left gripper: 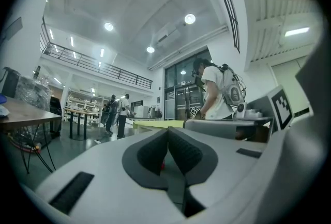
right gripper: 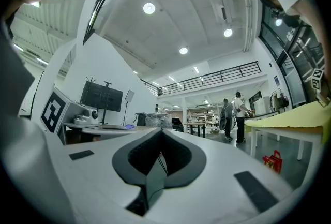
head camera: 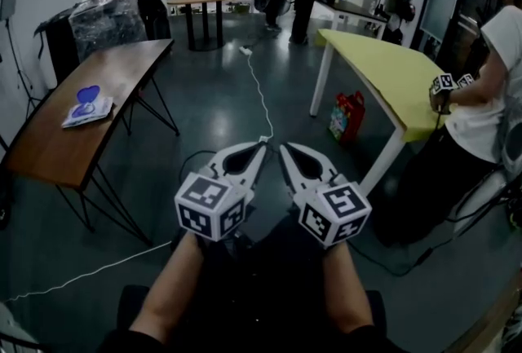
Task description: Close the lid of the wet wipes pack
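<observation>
2 grippers level at lower centre, both closed on nothing; wet wipes pack on the table at left.

At the left of the head view we locate the wet wipes pack [head camera: 86, 110] lying flat on the brown table [head camera: 49, 147], with a blue flap [head camera: 86, 94] on its top; we cannot tell how far that flap stands up. The pack is well apart from both grippers. At lower centre, the left gripper [head camera: 258, 146] has its jaws pressed together with nothing between them. Just beside it, the right gripper [head camera: 285, 149] is likewise closed and empty. A white cable [head camera: 259, 94] runs along the floor above the 2 tips. At upper right stands a yellow table [head camera: 383, 70], with a red bag [head camera: 348, 116] on the floor beneath it. A person [head camera: 489, 90] in a white shirt occupies the right edge.
</observation>
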`<state>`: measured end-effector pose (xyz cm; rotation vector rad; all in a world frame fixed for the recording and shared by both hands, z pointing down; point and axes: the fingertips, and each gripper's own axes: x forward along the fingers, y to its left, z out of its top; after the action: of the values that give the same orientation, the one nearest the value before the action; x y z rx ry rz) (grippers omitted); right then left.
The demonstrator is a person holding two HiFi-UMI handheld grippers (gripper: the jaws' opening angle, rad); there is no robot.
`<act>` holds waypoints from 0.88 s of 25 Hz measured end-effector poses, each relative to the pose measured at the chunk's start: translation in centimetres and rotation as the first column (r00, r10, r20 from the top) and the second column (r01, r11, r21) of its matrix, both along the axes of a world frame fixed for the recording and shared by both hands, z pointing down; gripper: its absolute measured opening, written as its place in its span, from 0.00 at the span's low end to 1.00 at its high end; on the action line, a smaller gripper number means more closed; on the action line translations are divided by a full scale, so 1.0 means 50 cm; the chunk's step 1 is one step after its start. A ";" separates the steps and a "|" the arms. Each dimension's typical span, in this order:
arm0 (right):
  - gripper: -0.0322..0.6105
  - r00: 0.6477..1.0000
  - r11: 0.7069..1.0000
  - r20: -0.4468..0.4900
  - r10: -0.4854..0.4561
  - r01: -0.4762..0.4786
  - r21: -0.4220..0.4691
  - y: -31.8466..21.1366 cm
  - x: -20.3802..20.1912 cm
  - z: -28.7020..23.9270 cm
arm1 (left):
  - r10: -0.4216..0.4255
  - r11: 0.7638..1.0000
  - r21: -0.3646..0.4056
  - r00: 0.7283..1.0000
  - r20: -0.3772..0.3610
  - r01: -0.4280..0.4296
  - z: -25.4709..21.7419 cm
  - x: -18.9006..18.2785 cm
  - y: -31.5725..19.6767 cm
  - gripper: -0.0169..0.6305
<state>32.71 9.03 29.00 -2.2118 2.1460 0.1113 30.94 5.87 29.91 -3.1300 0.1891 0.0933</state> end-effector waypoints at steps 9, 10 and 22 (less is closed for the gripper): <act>0.07 0.998 0.998 0.003 -0.070 0.070 -0.001 -0.049 -0.048 0.004 | -0.076 0.997 0.003 0.997 -0.003 0.076 -0.003 -0.057 -0.047 0.04; 0.07 0.997 0.997 0.003 -0.082 0.082 -0.001 -0.056 -0.056 0.004 | -0.090 0.996 0.003 0.996 -0.004 0.090 -0.003 -0.065 -0.053 0.04; 0.07 0.953 0.953 0.007 -0.302 0.301 0.023 -0.173 -0.209 -0.007 | -0.320 0.947 0.009 0.947 0.002 0.320 -0.010 -0.242 -0.160 0.04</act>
<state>22.26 0.41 28.64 -1.8390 2.4315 0.1079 18.83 -2.15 29.41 -3.0398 0.6901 0.0851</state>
